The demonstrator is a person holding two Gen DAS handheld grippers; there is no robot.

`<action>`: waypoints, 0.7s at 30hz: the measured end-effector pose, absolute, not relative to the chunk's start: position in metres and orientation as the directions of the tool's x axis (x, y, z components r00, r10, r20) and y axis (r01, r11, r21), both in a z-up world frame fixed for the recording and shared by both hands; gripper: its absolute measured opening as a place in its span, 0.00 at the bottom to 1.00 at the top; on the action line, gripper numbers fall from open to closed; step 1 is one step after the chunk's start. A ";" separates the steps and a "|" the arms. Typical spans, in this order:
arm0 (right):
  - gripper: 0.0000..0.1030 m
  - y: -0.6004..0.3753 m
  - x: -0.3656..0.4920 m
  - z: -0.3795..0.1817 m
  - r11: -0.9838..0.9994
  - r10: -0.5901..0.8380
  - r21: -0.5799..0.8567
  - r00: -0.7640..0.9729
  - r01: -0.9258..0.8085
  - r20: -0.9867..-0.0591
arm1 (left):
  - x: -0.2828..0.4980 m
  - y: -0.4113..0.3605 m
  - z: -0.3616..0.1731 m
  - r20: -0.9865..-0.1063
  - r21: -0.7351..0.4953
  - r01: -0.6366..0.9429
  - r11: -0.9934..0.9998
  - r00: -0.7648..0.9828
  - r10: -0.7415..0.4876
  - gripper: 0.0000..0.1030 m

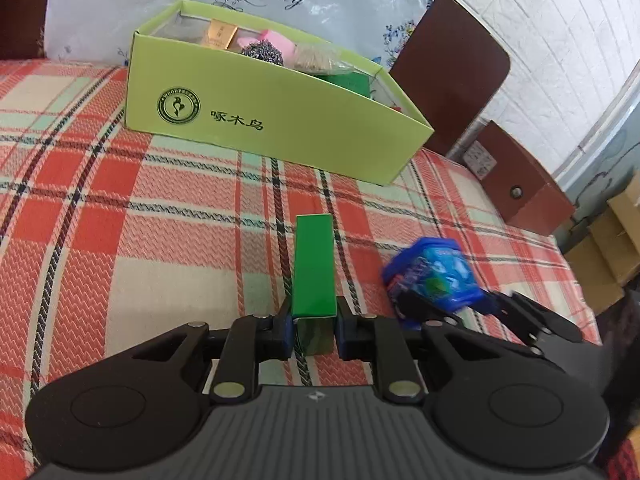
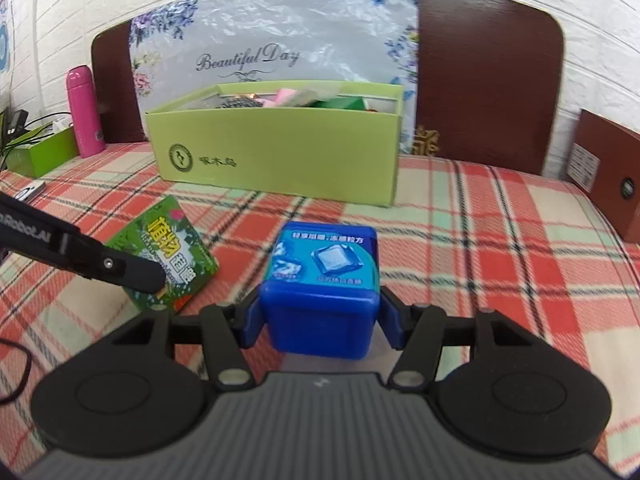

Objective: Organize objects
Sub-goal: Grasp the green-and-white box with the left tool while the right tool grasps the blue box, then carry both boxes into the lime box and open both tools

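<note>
Left wrist: plaid bedspread (image 1: 120,220), brick wall (image 1: 540,20)

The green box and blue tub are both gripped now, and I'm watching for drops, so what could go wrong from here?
1. The left gripper pinches only the near end of the green box, so it may pivot or slip.
2. The lime box already holds a scourer and other items; new ones may land on top and tip out.
3. Both grippers sit close together; the right gripper with the blue tub could bump the left.
</note>
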State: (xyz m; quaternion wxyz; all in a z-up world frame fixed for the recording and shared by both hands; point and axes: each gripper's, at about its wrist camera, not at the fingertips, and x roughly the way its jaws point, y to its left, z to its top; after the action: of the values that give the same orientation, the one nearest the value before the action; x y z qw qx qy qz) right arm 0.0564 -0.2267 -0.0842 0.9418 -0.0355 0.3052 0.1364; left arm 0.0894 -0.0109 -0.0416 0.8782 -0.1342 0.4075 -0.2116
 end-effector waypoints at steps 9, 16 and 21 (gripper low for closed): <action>0.70 -0.223 0.055 -0.084 0.972 0.196 0.010 0.784 -0.236 -0.589 | 0.099 -0.016 -0.042 -0.672 -0.391 0.208 0.897 0.602 -0.432 0.24; 0.53 -0.221 0.063 -0.087 0.970 0.202 0.015 0.778 -0.241 -0.595 | 0.107 -0.014 -0.044 -0.682 -0.373 0.160 0.914 0.621 -0.387 0.40; 0.53 -0.221 0.063 -0.074 0.962 0.236 0.022 0.786 -0.272 -0.571 | 0.108 -0.019 -0.026 -0.657 -0.355 0.225 0.907 0.630 -0.414 0.18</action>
State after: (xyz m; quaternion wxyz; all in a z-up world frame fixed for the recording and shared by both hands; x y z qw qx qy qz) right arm 0.0627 -0.2214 -0.0742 0.9445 -0.0306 0.2981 0.1346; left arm 0.1079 -0.0189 -0.0259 0.8948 -0.1204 0.3912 -0.1784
